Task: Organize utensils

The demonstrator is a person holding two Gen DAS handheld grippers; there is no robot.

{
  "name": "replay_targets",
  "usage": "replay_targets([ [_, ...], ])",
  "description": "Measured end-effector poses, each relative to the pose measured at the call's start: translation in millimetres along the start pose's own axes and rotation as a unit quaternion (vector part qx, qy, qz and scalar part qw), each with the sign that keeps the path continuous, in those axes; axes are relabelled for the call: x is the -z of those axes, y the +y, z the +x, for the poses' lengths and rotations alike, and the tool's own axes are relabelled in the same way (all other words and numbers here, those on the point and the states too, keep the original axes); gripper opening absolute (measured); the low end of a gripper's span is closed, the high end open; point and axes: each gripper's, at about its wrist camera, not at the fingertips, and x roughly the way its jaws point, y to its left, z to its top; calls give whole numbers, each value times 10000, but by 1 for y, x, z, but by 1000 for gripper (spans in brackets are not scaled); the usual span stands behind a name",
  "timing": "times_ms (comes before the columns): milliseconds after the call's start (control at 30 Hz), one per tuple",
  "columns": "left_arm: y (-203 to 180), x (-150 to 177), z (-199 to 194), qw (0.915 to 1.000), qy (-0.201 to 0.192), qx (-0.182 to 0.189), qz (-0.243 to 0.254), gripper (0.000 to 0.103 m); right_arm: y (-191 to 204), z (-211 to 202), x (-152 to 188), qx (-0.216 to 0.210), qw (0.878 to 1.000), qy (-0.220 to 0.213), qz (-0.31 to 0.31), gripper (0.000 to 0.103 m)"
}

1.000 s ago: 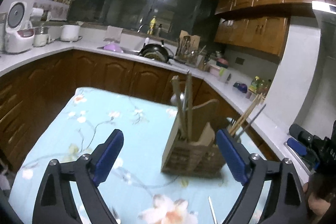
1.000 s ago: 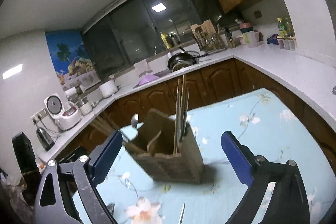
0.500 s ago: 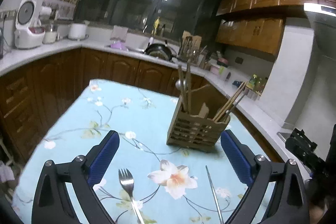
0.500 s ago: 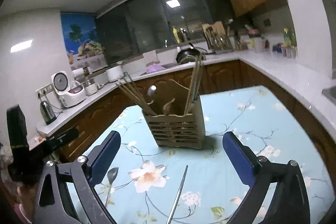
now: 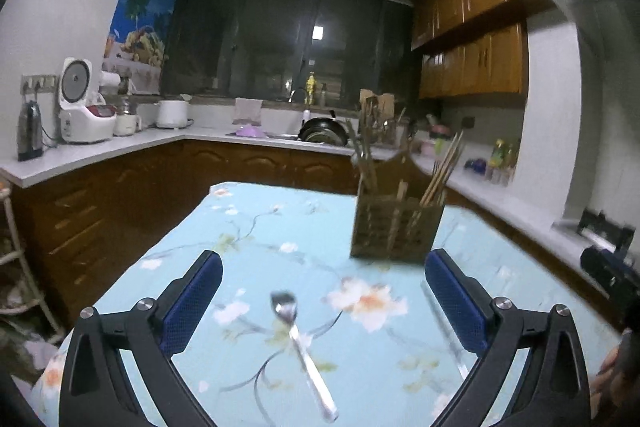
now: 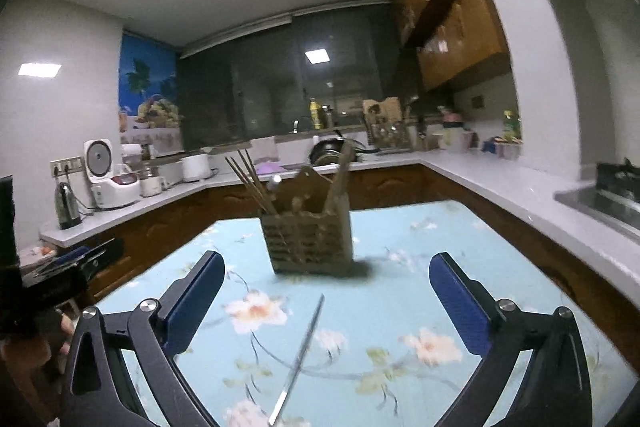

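Both my grippers gape wide, holding nothing | left gripper point(image 5: 322, 287) over fork point(image 5: 303, 347) lying near on floral table point(image 5: 248, 227) | right gripper point(image 6: 326, 291) over metal chopstick point(image 6: 298, 353) | wooden utensil holder point(image 6: 310, 241) upright beyond

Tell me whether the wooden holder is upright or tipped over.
Upright. The holder sits flat on the tablecloth, with chopsticks sticking up out of it.

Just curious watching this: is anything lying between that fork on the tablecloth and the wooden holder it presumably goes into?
Nothing visible. The fork lies between the open left gripper fingers, with only bare flowered tablecloth up to the wooden holder.
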Motion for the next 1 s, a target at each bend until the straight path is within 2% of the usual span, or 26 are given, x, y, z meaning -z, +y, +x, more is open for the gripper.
replay_targets([
  [100,-3,18,-8,9996,24,-129,241,102,0,-4,13,64,9999,30,-86,103],
  [200,-4,26,-11,9994,198,-121,247,102,1,-7,20,102,9997,59,-207,103],
  [367,-6,14,-16,9993,179,-131,305,102,7,-10,28,98,9993,123,-351,103],
  [1000,-13,19,-17,9982,312,-125,496,102,-12,-21,32,252,9994,229,-30,103],
])
